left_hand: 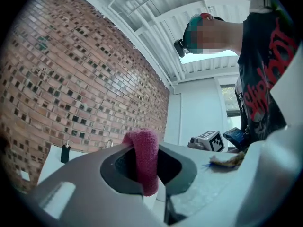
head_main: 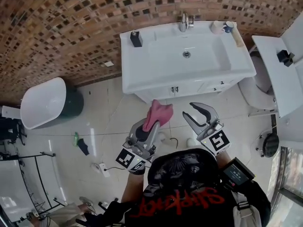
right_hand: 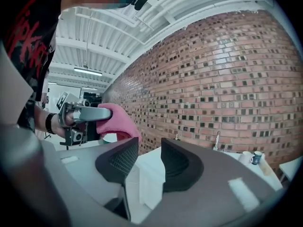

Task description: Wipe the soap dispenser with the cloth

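Approach step. Left gripper jaws clenched on pink cloth. Right gripper jaws parted, empty. Soap dispenser on counter back-left corner, well apart. Next, likely: carry cloth forward to dispenser.

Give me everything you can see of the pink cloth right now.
The cloth is pink, with a looped, towel-like pile, bunched into a thick fold. The left tool is clamped on it, jaws pressing its middle, and a rounded lump sticks out past the tips. It is held in the air in front of the vanity, well short of the black soap dispenser. Nothing else touches it.
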A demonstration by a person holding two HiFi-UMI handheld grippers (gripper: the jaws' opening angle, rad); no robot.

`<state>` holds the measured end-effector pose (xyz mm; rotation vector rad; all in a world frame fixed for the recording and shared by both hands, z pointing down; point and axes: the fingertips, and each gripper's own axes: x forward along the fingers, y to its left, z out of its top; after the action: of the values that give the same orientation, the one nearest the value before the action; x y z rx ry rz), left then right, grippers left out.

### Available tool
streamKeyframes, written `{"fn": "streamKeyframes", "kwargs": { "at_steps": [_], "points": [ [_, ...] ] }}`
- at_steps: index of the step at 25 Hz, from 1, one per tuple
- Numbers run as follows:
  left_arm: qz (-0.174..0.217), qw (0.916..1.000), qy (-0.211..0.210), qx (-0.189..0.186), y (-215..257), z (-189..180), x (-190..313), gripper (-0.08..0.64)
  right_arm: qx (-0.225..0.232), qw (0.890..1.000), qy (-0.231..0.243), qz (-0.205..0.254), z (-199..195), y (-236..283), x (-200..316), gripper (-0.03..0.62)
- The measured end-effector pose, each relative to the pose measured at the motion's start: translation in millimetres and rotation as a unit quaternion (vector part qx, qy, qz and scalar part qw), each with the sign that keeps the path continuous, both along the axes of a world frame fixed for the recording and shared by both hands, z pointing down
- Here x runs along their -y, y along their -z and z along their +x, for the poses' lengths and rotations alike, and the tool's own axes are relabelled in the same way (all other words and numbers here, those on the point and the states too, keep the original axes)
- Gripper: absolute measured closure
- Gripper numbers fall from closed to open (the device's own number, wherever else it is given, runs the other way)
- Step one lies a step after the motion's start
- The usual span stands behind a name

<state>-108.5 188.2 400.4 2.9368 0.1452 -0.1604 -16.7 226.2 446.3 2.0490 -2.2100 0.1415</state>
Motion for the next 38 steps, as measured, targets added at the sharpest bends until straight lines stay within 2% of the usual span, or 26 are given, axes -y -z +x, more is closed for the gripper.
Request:
{"fn": "streamKeyframes", "kwargs": {
  "at_steps": [3, 5, 7, 9, 12, 15, 16, 18, 21, 23, 26, 31, 34, 38],
  "points": [
    [0.017, 0.9987, 0.019, 0.043, -7, 24, -35, 0.515, 0.018, 1.000, -0.013, -0.005, 28, -5, -37, 0.449],
    [0.014, 0.9965, 0.026, 0.078, -23, 34, -60, 0.515, 0.063, 0.997, -0.025, -0.032, 42, -26, -66, 0.451],
    [-0.001, 0.9956, 0.038, 0.086, -39, 52, -82, 0.515, 0.095, 0.994, -0.026, -0.052, 60, -55, -85, 0.457],
    [-0.013, 0.9953, 0.036, 0.089, -57, 70, -110, 0.515, 0.099, 0.994, -0.023, -0.038, 77, -76, -98, 0.457],
    [-0.010, 0.9925, 0.008, 0.122, -81, 86, -152, 0.515, 0.108, 0.993, -0.034, -0.014, 89, -90, -128, 0.463],
    [0.001, 0.9925, 0.001, 0.122, -77, 101, -170, 0.515, 0.111, 0.993, -0.033, -0.002, 94, -90, -152, 0.479],
    [0.006, 0.9931, 0.004, 0.117, -71, 105, -172, 0.515, 0.109, 0.994, -0.029, 0.004, 95, -88, -158, 0.503],
    [0.015, 0.9939, 0.011, 0.109, -62, 110, -174, 0.515, 0.099, 0.995, -0.020, 0.019, 95, -81, -167, 0.537],
    [0.014, 0.9945, 0.018, 0.102, -60, 114, -183, 0.515, 0.076, 0.997, 0.001, 0.027, 94, -75, -181, 0.548],
    [0.007, 0.9946, 0.021, 0.102, -62, 112, -189, 0.515, 0.079, 0.996, 0.008, 0.034, 91, -71, -190, 0.549],
    [0.002, 0.9940, 0.036, 0.103, -63, 100, -190, 0.515, 0.113, 0.993, 0.011, 0.034, 80, -63, -192, 0.551],
    [-0.012, 0.9920, 0.068, 0.106, -68, 59, -190, 0.515, 0.163, 0.985, 0.062, 0.017, 37, -57, -190, 0.549],
    [-0.014, 0.9915, 0.077, 0.105, -76, 31, -194, 0.515, 0.153, 0.984, 0.092, 0.009, 6, -59, -189, 0.551],
    [-0.016, 0.9907, 0.067, 0.117, -82, -4, -203, 0.515, 0.132, 0.984, 0.117, 0.029, -46, -37, -198, 0.560]
  ]
}}
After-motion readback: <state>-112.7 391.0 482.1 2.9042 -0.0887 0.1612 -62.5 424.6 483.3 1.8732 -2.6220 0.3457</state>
